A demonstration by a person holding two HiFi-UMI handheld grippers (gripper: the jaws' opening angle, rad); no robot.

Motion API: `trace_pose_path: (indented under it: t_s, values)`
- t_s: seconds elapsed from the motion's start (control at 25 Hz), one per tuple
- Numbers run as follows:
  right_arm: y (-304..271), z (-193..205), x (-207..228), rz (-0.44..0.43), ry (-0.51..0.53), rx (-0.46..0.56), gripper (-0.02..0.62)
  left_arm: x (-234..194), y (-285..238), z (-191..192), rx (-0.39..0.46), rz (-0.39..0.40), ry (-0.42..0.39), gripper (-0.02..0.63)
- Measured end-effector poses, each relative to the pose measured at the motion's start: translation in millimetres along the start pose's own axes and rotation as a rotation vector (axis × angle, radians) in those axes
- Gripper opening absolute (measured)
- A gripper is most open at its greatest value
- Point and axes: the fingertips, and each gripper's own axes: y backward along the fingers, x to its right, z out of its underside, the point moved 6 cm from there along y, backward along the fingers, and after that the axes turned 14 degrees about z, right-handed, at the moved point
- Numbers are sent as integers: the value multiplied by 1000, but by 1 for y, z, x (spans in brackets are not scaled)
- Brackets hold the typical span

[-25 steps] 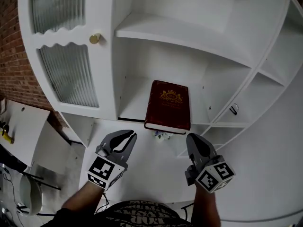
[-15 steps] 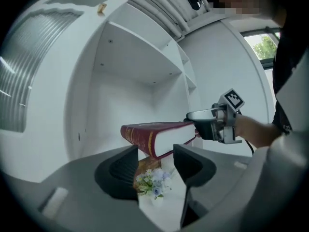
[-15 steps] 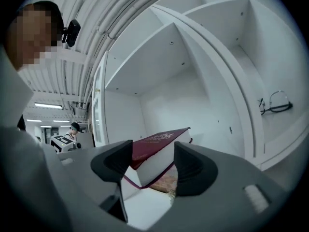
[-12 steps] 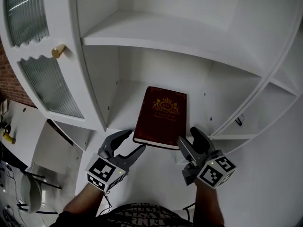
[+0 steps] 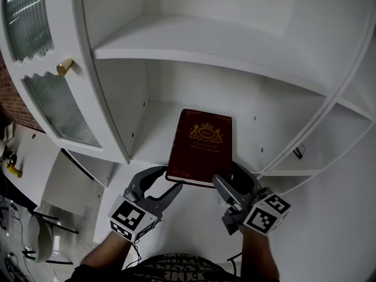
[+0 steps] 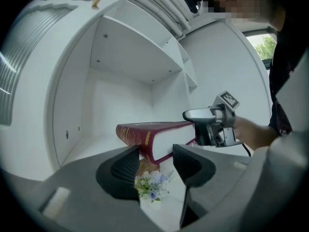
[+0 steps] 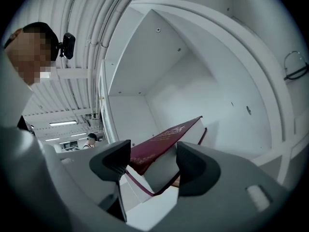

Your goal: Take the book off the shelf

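Observation:
A dark red book [image 5: 202,145] with a gold crest lies flat on the white shelf [image 5: 154,135], its near edge overhanging the front. My left gripper [image 5: 167,180] is open just below the book's near left corner. In the left gripper view the book [image 6: 159,134] shows just beyond my left gripper [image 6: 155,158], not gripped. My right gripper [image 5: 228,178] is at the near right corner. Its jaws have just been opening, and in the right gripper view the book's corner [image 7: 161,151] lies between the fingers of my right gripper [image 7: 153,156], not clamped.
A cabinet door with ribbed glass and a brass knob [image 5: 64,67] stands open at the left. Another shelf board [image 5: 194,54] runs above the book. Side compartments [image 5: 346,116] lie to the right. A small posy of flowers [image 6: 150,182] sits below the book's front edge.
Both grippers have moved forward to the book's near edge. The right jaws went from shut to wide apart and now straddle the right corner.

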Motion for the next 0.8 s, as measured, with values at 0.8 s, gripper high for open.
trace_pose_path:
  t_s: [0.8]
  values:
    - [40,46,-47,157,181,0,212,39,50,26,-78,-4,43,196]
